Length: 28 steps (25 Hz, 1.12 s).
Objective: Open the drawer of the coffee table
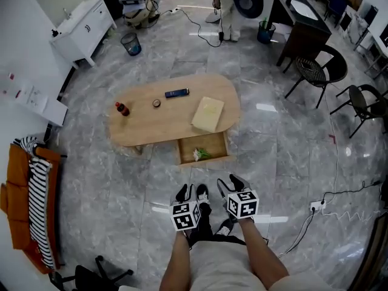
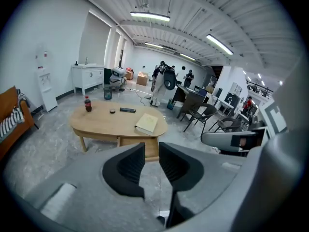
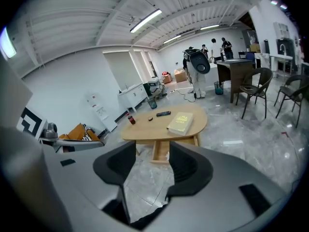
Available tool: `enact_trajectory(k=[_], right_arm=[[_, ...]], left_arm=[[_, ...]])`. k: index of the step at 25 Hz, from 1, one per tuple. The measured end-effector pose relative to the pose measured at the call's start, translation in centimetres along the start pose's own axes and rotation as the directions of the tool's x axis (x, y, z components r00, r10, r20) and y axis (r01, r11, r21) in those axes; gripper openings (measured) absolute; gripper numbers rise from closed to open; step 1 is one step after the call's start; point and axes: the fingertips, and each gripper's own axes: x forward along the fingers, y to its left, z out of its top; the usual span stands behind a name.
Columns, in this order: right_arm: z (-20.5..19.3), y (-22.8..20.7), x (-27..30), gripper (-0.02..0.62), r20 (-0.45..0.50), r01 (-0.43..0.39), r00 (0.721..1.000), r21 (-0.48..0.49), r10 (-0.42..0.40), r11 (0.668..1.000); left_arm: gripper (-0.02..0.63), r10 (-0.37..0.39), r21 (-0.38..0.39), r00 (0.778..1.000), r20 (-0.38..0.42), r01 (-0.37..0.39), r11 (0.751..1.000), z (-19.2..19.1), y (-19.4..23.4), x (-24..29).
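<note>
Book (image 1: pixel 208 114) on coffee table (image 1: pixel 148 125), drawer (image 1: pixel 204 160) beneath

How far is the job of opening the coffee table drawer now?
Done: the drawer stands pulled out from under the coffee table top. In hand: nothing; the left gripper and the right gripper are empty, jaws apart, well short of the table. Left: nothing that I can see.
</note>
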Motion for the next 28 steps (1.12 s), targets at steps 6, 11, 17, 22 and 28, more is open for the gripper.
enact_trajectory(k=[6, 11, 17, 22, 28], right_arm=[[-0.1, 1.0, -0.4, 0.180, -0.009, -0.001, 1.000, -0.027, 0.001, 1.000], [2.1, 1.6, 1.2, 0.145, -0.002, 0.001, 1.000, -0.057, -0.001, 0.998], [3.2, 1.8, 2.7, 0.030, -0.022, 0.025, 0.999, -0.068, -0.027, 0.997], [3.5, 1.1, 4.1, 0.017, -0.048, 0.043, 0.998, -0.050, -0.046, 0.998], [3.4, 0.2, 5.7, 0.015, -0.079, 0.084, 0.993, -0.017, -0.085, 0.996]], left_arm=[[0.022, 0.001, 0.017, 1.000, -0.001, -0.001, 1.000, 1.2, -0.2, -0.8], [0.011, -0.051, 0.018, 0.999, -0.016, 0.051, 0.999, 2.8, 0.4, 0.6], [0.011, -0.104, -0.001, 0.993, -0.056, 0.104, 0.995, 4.0, 1.4, 2.3], [0.011, -0.136, 0.008, 0.987, -0.086, 0.137, 0.990, 4.5, 2.6, 4.0], [0.011, -0.145, 0.033, 0.982, -0.125, 0.150, 0.988, 4.7, 4.3, 5.8]])
